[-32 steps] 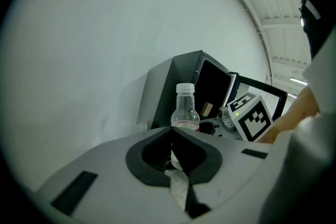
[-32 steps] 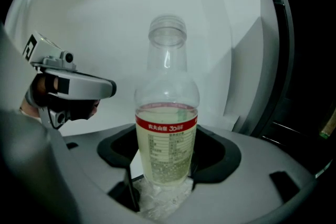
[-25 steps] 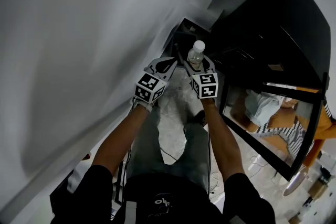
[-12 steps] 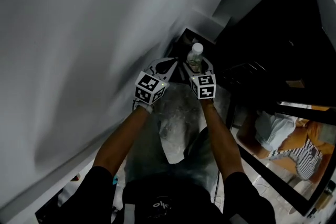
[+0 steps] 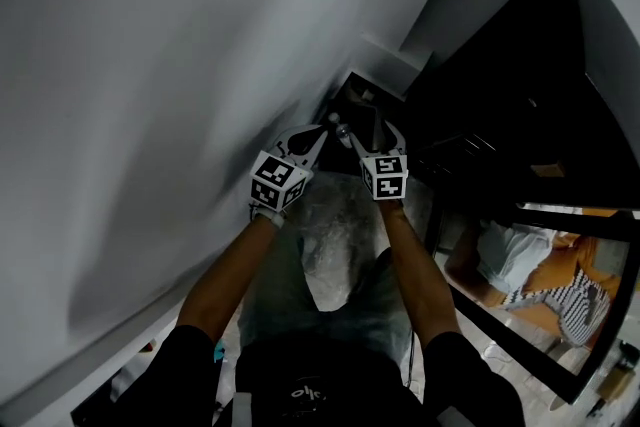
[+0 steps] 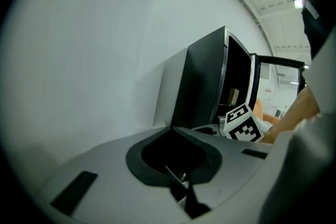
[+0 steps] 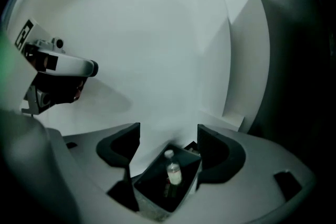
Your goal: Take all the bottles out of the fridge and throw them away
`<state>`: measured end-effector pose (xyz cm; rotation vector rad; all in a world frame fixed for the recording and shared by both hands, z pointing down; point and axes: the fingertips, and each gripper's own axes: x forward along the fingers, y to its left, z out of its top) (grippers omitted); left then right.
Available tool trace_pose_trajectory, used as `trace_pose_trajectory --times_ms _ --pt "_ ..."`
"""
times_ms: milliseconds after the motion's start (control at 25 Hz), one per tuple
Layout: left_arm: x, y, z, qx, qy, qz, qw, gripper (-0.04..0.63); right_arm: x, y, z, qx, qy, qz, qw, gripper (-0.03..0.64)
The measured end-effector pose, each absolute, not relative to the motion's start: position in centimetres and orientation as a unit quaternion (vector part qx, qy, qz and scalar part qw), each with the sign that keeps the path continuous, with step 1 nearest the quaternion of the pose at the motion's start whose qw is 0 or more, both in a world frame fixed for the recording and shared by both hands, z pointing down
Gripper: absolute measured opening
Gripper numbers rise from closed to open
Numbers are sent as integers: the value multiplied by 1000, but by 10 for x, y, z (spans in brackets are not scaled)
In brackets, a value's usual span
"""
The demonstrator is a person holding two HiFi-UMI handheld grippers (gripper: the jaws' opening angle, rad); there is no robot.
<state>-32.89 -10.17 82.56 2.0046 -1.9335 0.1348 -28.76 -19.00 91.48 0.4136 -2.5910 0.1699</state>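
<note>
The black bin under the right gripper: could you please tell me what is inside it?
A clear bottle with a white cap shows inside the bin, cap up. The bin's dark bottom beneath it cannot be made out.

Plain white wall (image 5: 150, 65), pale marbled floor (image 5: 330, 260)
</note>
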Motion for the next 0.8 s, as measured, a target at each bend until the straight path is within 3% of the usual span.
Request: trace_pose_trajectory --times_ms 240,600,800 --pt "-313 -80 712 708 -678 42 192 6 -242 -160 795 164 -947 86 262 323" --pt "-256 -101 543 745 -645 46 166 6 -185 -148 594 207 -951 96 209 9" --pt "-223 -118 482 762 -630 45 140 6 -160 -156 529 220 -953 93 184 8"
